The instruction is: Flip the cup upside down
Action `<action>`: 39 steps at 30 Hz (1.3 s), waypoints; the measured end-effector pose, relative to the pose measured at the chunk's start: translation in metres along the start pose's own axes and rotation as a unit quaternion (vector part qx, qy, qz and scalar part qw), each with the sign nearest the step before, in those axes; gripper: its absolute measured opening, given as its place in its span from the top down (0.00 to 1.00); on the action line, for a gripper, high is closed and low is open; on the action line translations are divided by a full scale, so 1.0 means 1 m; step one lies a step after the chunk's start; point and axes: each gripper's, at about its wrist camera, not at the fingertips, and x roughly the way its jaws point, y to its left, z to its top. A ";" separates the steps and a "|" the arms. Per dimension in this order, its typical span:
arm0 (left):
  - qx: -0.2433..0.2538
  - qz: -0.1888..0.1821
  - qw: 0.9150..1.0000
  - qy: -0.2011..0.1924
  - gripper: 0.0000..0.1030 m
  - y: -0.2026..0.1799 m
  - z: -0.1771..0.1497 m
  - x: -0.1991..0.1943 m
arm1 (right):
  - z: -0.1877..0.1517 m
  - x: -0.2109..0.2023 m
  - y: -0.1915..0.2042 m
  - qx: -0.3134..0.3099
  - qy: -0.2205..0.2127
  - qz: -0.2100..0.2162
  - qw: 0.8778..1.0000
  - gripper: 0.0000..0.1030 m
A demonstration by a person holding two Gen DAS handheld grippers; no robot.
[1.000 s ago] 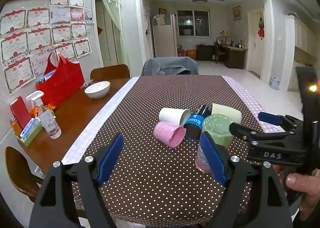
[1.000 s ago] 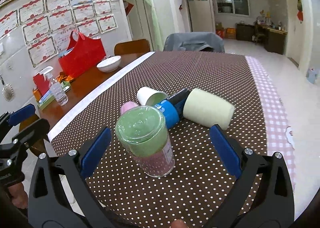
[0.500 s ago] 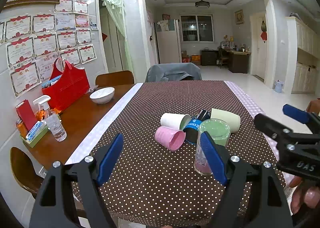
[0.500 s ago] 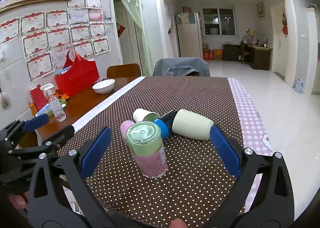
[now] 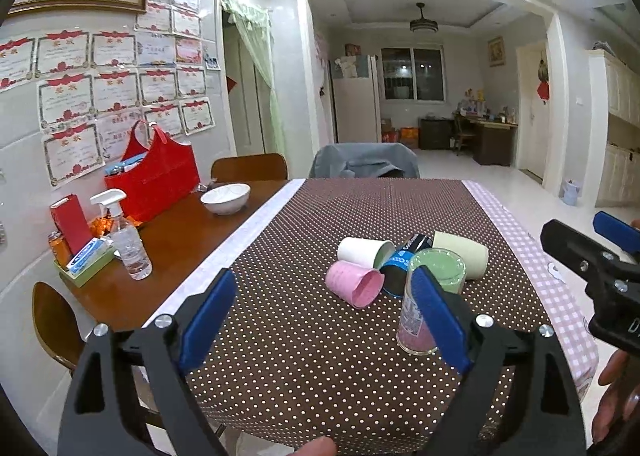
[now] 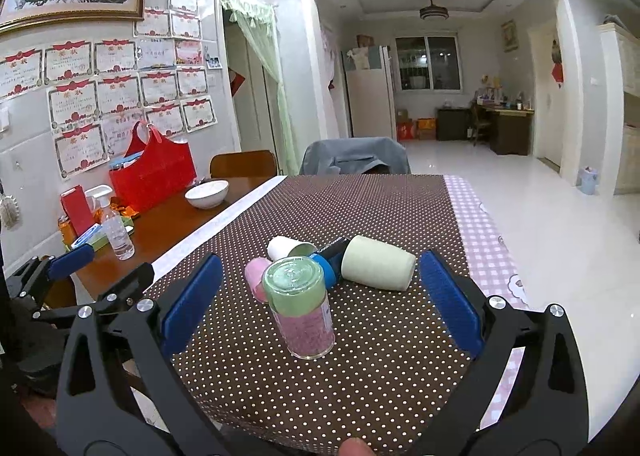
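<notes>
A clear glass cup (image 6: 301, 306) stands upside down on the dotted brown tablecloth, green and pink showing inside it; it also shows in the left wrist view (image 5: 430, 306). Behind it lie a pink cup (image 5: 354, 283), a white cup (image 5: 364, 252), a blue-black cup (image 5: 402, 262) and a pale yellow cup (image 6: 378, 263), all on their sides. My right gripper (image 6: 318, 310) is open and empty, held back near the table's front edge with the glass cup between its pads at a distance. My left gripper (image 5: 324, 322) is open and empty, also near the front edge.
The bare wooden table part on the left holds a white bowl (image 5: 225, 198), a red bag (image 5: 154, 176), a spray bottle (image 5: 126, 242) and a small tray of items. Chairs stand at the far end and left. The table's right edge has pink checked cloth (image 5: 536, 252).
Both grippers have pulled back and up from the cups toward the table's front edge. The upside-down glass cup stands where it was, now farther from the right gripper.
</notes>
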 end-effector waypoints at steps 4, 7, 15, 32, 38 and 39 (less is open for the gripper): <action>0.000 0.008 1.000 -0.004 0.14 -0.001 -0.001 -0.004 | -0.002 -0.005 0.001 -0.002 -0.002 -0.003 1.000 0.06; -0.001 0.008 1.000 -0.003 0.12 -0.002 -0.003 -0.006 | 0.000 -0.007 0.001 0.002 -0.004 -0.004 1.000 0.06; -0.003 0.011 1.000 -0.005 0.12 -0.003 -0.003 -0.012 | 0.000 -0.010 -0.002 0.005 -0.006 -0.008 1.000 0.06; -0.007 0.011 1.000 -0.005 0.12 -0.002 -0.002 -0.013 | -0.001 -0.010 -0.001 0.005 -0.001 -0.006 1.000 0.06; -0.008 0.014 1.000 -0.006 0.12 -0.001 -0.003 -0.012 | -0.001 -0.010 -0.001 0.007 0.000 -0.005 1.000 0.06; -0.008 0.014 1.000 -0.006 0.12 -0.001 -0.003 -0.012 | -0.001 -0.010 -0.001 0.006 -0.001 -0.005 1.000 0.06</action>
